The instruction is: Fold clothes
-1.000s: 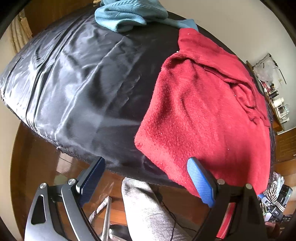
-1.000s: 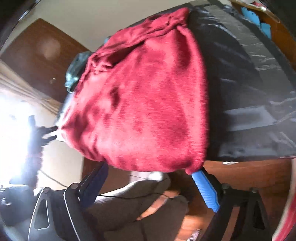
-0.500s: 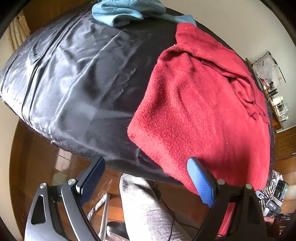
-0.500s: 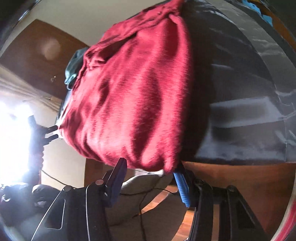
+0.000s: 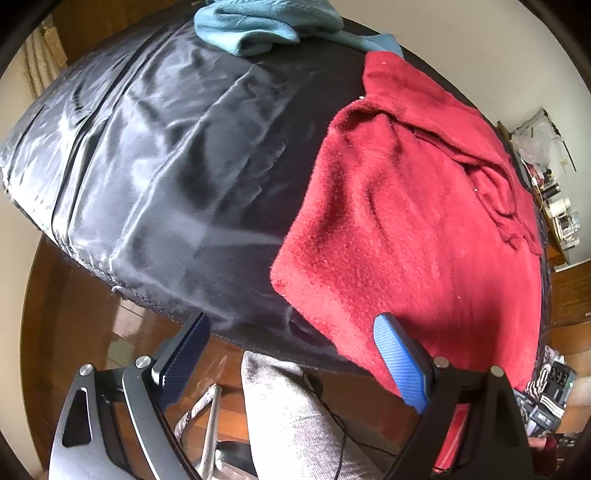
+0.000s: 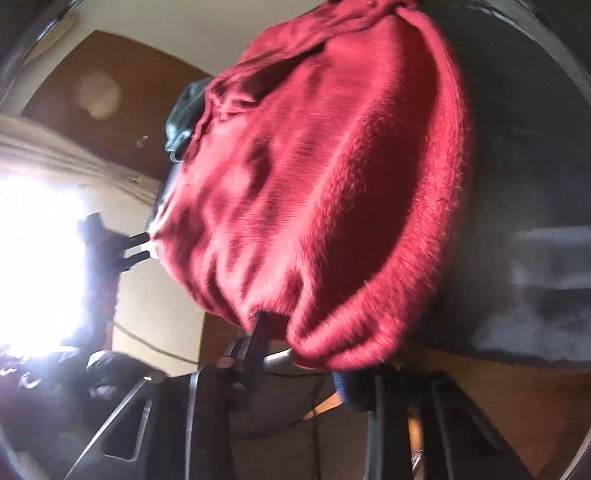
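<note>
Closer now, right gripper (image 6: pixel 301 354) fingers pinch the red sweater (image 6: pixel 332 192) hem.

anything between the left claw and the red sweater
Nothing visible. The left claw hangs open at the near edge of the black cloth, and the red sweater lies just beyond its right finger. The teal garment sits at the far edge, out of the way.

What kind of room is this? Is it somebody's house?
Probably a room in a home. There's a wooden floor, a curtain at the side, and a cluttered shelf by the wall. A red sweater lies on a black-covered table.
</note>
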